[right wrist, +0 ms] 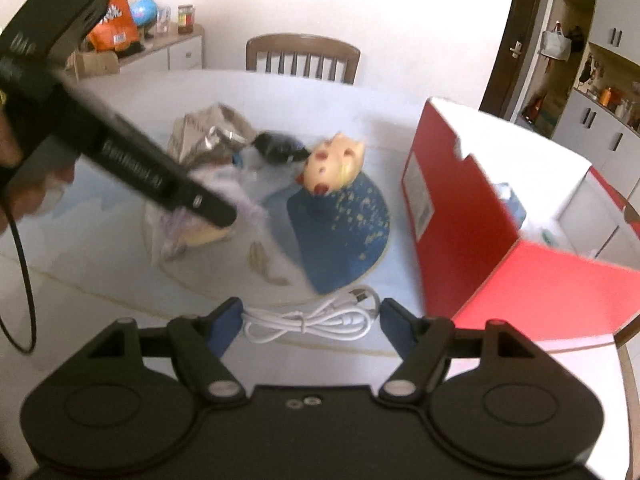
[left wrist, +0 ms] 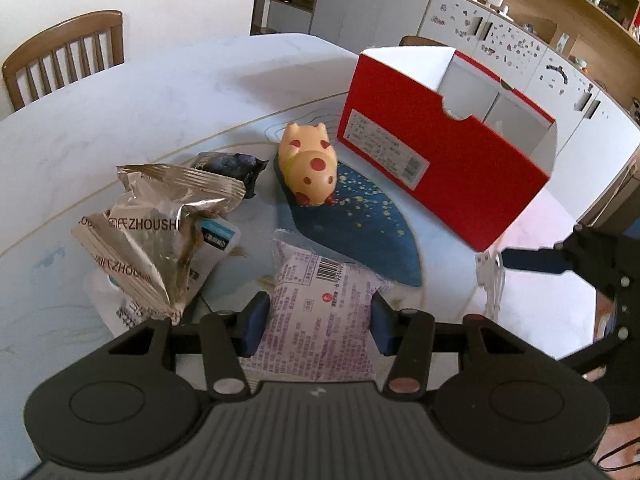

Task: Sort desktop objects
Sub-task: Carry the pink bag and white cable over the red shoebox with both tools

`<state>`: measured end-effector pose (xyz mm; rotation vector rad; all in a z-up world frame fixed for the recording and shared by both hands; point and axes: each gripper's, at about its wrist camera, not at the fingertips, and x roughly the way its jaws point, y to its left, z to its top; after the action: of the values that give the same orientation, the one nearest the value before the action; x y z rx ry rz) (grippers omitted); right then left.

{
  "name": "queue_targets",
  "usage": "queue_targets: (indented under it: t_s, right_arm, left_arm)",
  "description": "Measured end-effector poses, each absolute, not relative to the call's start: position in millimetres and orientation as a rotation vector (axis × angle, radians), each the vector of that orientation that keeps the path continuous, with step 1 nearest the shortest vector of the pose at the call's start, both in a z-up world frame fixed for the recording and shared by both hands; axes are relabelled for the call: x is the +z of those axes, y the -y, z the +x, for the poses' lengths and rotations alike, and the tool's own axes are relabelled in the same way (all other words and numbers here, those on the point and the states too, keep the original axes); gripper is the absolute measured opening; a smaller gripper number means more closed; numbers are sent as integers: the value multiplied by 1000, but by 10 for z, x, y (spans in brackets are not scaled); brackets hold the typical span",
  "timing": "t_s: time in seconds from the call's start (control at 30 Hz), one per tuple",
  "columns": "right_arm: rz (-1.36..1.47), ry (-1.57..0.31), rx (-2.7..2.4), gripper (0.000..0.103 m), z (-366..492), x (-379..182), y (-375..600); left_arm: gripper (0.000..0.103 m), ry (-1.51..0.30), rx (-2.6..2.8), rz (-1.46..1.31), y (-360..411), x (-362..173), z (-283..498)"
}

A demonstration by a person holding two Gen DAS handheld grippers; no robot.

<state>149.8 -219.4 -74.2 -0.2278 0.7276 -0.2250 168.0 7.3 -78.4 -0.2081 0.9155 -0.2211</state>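
My view: red box (left wrist: 444,160) standing open-topped on the table (left wrist: 140,112), right of the spotted pig toy (left wrist: 308,168). My left gripper (left wrist: 318,322) is clamped on the purple-printed snack packet (left wrist: 320,312); my right gripper (right wrist: 310,324), spread open, frames the coiled white cable (right wrist: 316,316).
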Motion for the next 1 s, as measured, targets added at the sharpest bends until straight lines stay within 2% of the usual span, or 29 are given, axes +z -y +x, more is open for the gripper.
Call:
queue_targets:
  t_s: [0.4, 1.0]
  right_arm:
    - [-242, -675, -185, 75, 1468, -99, 2295]
    - [-246, -619, -182, 75, 1375, 409, 2883]
  left_arm:
    - [50, -874, -183, -257, 64, -395, 1432]
    - [50, -803, -87, -252, 399, 20, 1494]
